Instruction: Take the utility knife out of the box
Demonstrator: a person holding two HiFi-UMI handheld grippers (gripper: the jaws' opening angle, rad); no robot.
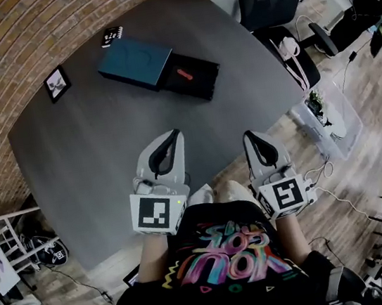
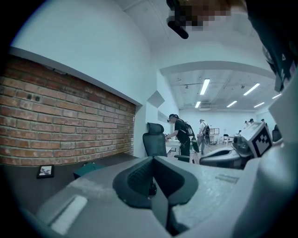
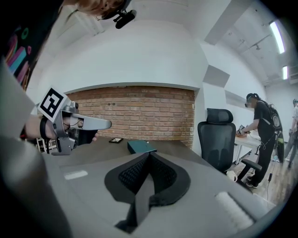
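Approach stage: left gripper (image 1: 171, 136) and right gripper (image 1: 252, 136), both pressed together and empty, hover at the bench's (image 1: 91, 149) near edge, well apart from the open box (image 1: 136, 62) holding the utility knife (image 1: 185, 74), so next comes reaching across and spreading a gripper.

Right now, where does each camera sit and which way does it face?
Head view: on the person's head, steeply down at the table, box, left gripper, right gripper and shirt.
Left gripper view: on the left gripper, along its shut jaws toward the brick wall; right gripper at right.
Right gripper view: along its shut jaws, same way; left gripper at left.
Both gripper views share the box, brick wall and chair.
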